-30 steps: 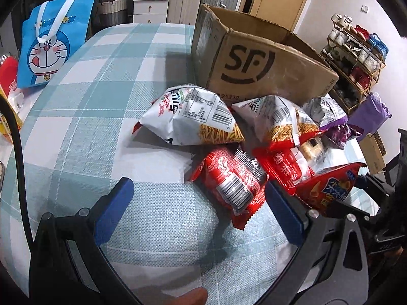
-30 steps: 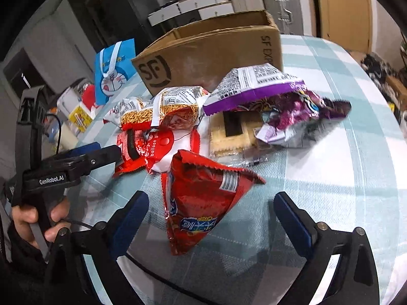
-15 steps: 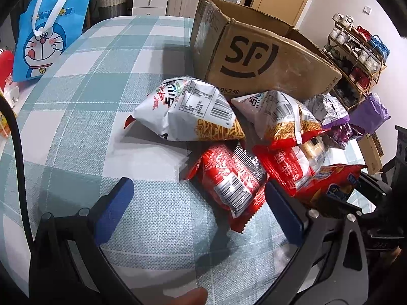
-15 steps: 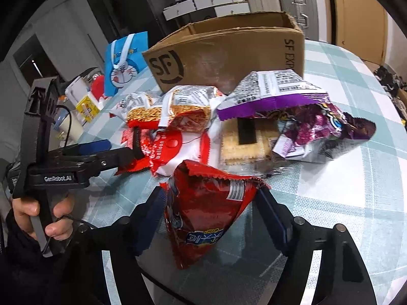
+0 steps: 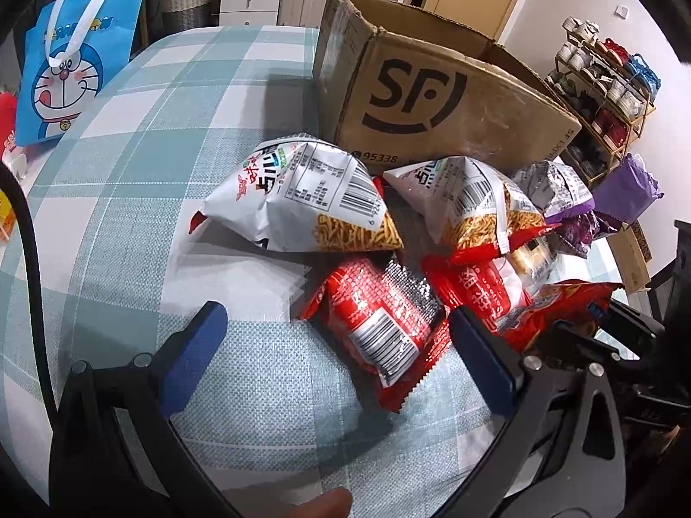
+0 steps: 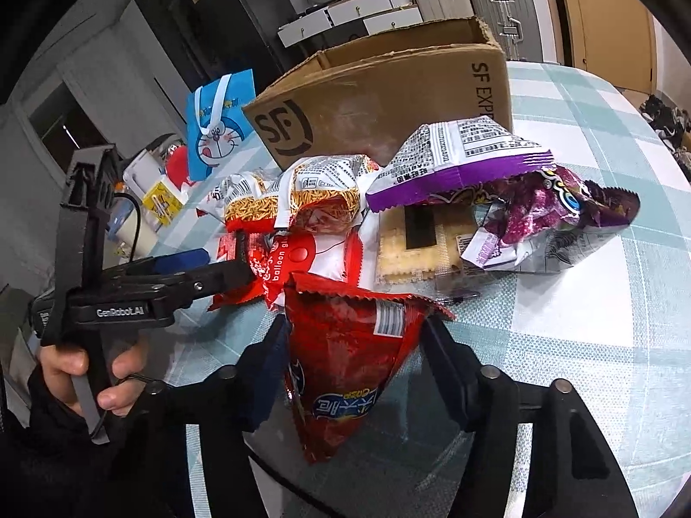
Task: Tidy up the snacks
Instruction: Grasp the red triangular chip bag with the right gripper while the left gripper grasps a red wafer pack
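On the checked tablecloth point(image 6: 604, 302), right gripper point(image 6: 352, 362) is clamped on the red bag point(image 6: 345, 371); left gripper point(image 5: 337, 345) stands apart. Risk: the slick, puffy bag slipping free before reaching the box point(image 6: 388, 99).

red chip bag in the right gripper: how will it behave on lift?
The red chip bag looks puffy and crinkled, so likely light and floppy, sagging below the right hand-held gripper. Its glossy film may slip. Contents are probably fragile under a hard squeeze.
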Available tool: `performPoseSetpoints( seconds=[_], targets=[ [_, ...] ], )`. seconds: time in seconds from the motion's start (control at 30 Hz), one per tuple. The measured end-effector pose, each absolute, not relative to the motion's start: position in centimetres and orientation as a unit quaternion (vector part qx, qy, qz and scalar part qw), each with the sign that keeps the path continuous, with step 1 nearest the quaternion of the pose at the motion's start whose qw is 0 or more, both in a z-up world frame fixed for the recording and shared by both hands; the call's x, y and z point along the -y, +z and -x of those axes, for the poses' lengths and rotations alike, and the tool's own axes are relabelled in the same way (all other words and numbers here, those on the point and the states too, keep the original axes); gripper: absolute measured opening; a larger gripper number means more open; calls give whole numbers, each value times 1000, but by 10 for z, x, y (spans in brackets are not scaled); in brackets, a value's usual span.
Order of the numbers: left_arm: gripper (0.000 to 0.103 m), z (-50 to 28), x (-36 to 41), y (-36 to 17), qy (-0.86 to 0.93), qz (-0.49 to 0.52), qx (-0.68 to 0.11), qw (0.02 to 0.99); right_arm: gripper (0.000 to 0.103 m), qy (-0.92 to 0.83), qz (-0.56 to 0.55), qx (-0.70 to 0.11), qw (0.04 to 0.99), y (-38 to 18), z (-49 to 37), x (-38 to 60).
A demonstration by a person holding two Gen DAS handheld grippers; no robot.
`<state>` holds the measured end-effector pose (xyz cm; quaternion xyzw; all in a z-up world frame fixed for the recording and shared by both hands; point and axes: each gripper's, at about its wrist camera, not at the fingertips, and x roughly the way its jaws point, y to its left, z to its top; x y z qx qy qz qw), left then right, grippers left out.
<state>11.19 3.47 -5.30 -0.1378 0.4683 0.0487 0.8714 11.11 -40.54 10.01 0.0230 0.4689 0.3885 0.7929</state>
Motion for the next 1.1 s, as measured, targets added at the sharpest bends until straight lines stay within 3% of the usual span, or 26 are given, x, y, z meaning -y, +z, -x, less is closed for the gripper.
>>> performPoseSetpoints(
  seconds=[0.2, 0.63, 0.83, 0.97, 1.1],
  targets=[
    [102, -118, -33, -55, 49, 144, -468, 871, 49, 388, -39, -455, 800, 105, -104, 421],
    [102, -114, -40, -56, 72, 124, -479, 866, 48, 373, -60, -432, 819, 118, -95, 455],
    [84, -104, -45, -51, 57, 131, -475, 868, 47, 379, -64, -428, 818, 120, -96, 454],
    [59, -107, -34, -48, 35, 123, -473, 871, 47, 382, -62, -428, 817, 121, -95, 449],
    [46, -107, -23, -47, 20, 110, -469, 876, 47, 381, -60, -423, 820, 124, -93, 449]
  ],
)
